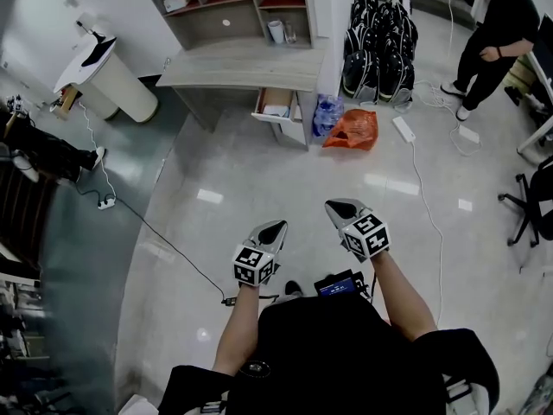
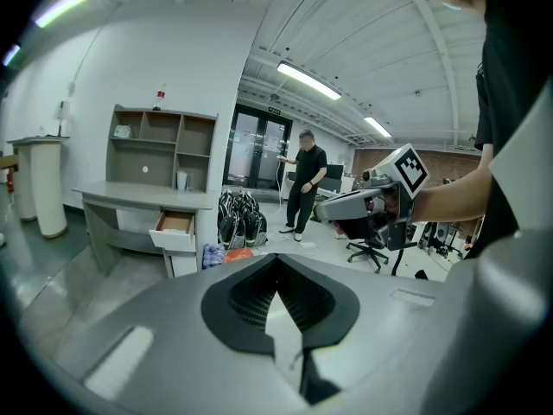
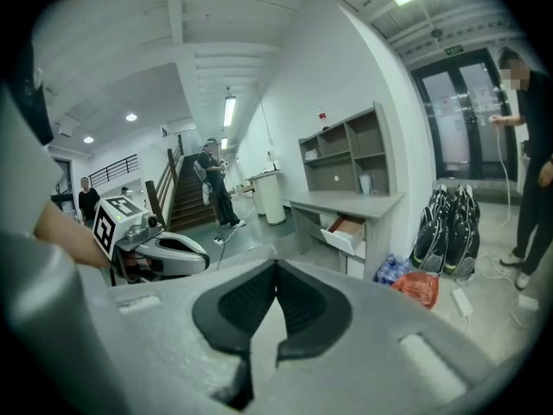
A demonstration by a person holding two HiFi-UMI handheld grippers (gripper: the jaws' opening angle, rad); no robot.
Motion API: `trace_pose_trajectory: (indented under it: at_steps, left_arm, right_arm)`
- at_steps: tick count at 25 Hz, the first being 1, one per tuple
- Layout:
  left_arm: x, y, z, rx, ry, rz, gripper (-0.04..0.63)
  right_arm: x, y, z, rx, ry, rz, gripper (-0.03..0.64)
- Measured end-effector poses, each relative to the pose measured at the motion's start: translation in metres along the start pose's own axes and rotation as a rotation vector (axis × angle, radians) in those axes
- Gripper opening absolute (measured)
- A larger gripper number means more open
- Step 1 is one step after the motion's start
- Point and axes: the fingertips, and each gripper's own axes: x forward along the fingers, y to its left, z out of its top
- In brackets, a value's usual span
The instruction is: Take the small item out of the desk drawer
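The grey desk (image 1: 246, 69) stands at the far side of the room, a shelf unit on top of it. Its drawer (image 1: 277, 107) hangs pulled open, seen too in the left gripper view (image 2: 175, 224) and the right gripper view (image 3: 348, 228). Something pale lies inside; I cannot tell what it is. My left gripper (image 1: 276, 227) and right gripper (image 1: 334, 205) hover side by side over the floor, well short of the desk. Both have their jaws shut with nothing between them (image 2: 276, 259) (image 3: 276, 266).
An orange bag (image 1: 352, 130) and a blue bag (image 1: 327, 113) lie right of the drawer, with black backpacks (image 1: 380, 46) behind. A power strip (image 1: 403, 129) and cables cross the floor. A person (image 1: 497, 33) stands far right. An office chair (image 1: 536, 201) is at right, a white pedestal (image 1: 104, 72) at left.
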Motion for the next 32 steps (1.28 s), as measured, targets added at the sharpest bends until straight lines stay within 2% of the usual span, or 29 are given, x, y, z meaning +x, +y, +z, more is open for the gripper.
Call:
trace_pose_trajectory:
  at_steps: [13,24,32]
  left_arm:
    - [-0.004,0.004,-0.009,-0.034,0.004,0.071,0.002]
    - [0.015,0.036,0.000,-0.046,-0.024,0.026,0.002]
    - [0.026,0.088,0.015,-0.047,-0.026,-0.001,0.002]
  right_arm:
    - [0.008,-0.002,-0.006,-0.008,0.023,0.056,0.002]
    - [0.034,-0.015,0.008,-0.020,0.041,0.014,0.002]
    - [0.077,-0.024,0.034,-0.022,0.048,-0.014,0.003]
